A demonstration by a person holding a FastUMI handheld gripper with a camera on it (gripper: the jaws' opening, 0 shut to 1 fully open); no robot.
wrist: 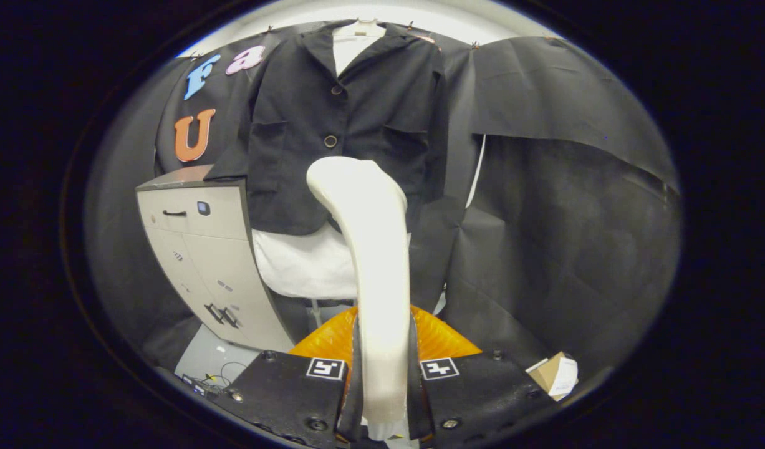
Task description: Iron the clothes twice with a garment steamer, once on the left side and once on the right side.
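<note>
Two fingers of the tool pinch the white garment steamer by its handle, one on each side. The steamer stands up tall from between the fingers, and its rounded head bends toward the black jacket. The jacket hangs straight ahead on the booth wall, over a white shirt. The steamer's head sits low, near the jacket's bottom hem and about in the middle. A grey cabinet stands beside the jacket. To steam one side, the head likely has to go up and to that side.
</note>
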